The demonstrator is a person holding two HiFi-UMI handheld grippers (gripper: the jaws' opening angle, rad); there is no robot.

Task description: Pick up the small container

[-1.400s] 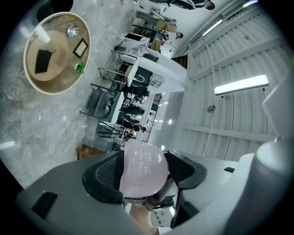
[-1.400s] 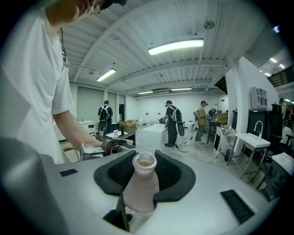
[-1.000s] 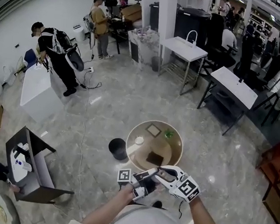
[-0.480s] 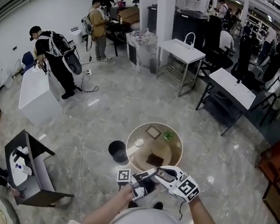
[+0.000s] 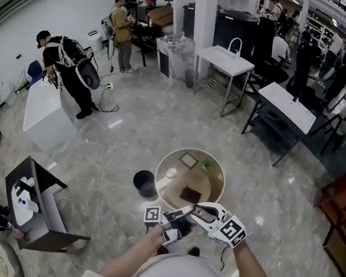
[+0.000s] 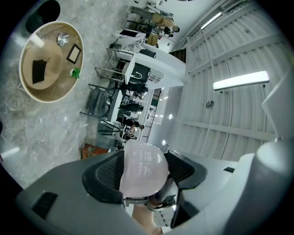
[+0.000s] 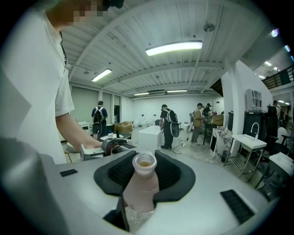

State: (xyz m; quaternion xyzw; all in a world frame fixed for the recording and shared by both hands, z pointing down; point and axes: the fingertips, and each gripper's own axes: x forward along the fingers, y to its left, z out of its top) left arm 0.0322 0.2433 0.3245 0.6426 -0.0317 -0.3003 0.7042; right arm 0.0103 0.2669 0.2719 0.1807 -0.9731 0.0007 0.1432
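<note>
Close in at your chest, your right gripper (image 7: 144, 170) is clamped on the small translucent plastic bottle (image 7: 140, 190), pads on its body, open neck pointing away. Your left gripper (image 6: 146, 170) is closed on a pale rounded translucent shell (image 6: 142, 165) with raised lettering; I cannot tell whether it is the same bottle or a second one. Judge it light, thin-walled and smooth: it will dent under a hard squeeze and slide under a loose one. Grip the body, not the neck, mouth upward, since yellowish liquid shows inside. Farther off stands the round tan table (image 5: 215, 191).
</note>
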